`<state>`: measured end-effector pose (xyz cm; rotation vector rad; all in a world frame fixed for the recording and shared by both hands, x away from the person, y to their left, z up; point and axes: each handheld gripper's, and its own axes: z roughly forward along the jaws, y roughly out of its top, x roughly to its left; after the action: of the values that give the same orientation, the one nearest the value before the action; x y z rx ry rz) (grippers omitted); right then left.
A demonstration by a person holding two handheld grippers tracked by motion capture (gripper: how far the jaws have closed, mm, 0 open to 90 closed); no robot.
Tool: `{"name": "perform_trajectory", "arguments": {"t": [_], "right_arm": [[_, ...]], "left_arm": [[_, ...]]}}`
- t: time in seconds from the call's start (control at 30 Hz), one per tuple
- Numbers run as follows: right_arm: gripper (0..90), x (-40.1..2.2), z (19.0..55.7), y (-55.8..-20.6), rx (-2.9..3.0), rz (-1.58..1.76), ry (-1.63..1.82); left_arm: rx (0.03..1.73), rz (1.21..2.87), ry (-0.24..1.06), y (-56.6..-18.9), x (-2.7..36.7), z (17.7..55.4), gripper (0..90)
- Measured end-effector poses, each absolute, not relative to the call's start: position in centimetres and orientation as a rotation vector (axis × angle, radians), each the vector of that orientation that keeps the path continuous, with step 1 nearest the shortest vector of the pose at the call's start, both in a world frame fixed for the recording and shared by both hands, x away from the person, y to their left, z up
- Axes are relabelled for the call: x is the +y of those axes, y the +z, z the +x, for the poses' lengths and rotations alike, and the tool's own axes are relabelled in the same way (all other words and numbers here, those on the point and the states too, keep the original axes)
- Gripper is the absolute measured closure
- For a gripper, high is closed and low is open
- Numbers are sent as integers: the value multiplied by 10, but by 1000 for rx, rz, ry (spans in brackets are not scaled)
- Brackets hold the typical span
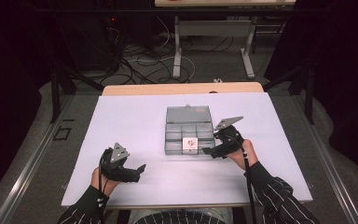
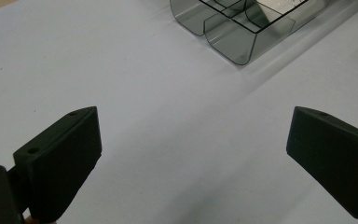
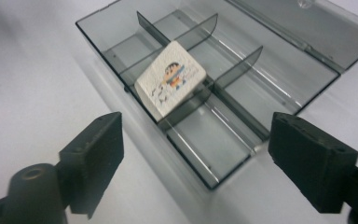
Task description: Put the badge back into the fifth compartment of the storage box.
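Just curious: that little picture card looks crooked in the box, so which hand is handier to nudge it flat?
Probably the right gripper: open, right beside the box, facing the tilted card. The left gripper sits farther off.

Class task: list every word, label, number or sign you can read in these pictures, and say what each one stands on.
No readable text anywhere.
White tile in the grey compartment box: a cartoon figure with small dark marks beside it, too blurred to read.
Box lid: faint reddish marks, too small to read.

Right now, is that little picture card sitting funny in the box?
Yes. The white card leans tilted in one compartment of the open grey box, one edge propped on a divider instead of lying flat.
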<state>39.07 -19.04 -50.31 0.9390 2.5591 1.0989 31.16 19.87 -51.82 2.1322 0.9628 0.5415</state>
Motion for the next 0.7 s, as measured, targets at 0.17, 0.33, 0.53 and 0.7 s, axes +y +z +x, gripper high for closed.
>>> {"name": "perform_trajectory", "arguments": {"t": [0.17,0.33,0.53,0.7], "right_arm": [[84,-201,385,-505,2559,953,1108],[7,-211,379,-507,2565,972,1095],[0,-220,372,-509,2532,958,1109],[0,-227,364,-508,2514,963,1098]], "left_arm": [[969,2126,540,-519,200,312,28],[967,2128,532,-519,200,311,28],[965,2125,544,-519,199,311,27],[967,2125,550,-519,199,311,22]]}}
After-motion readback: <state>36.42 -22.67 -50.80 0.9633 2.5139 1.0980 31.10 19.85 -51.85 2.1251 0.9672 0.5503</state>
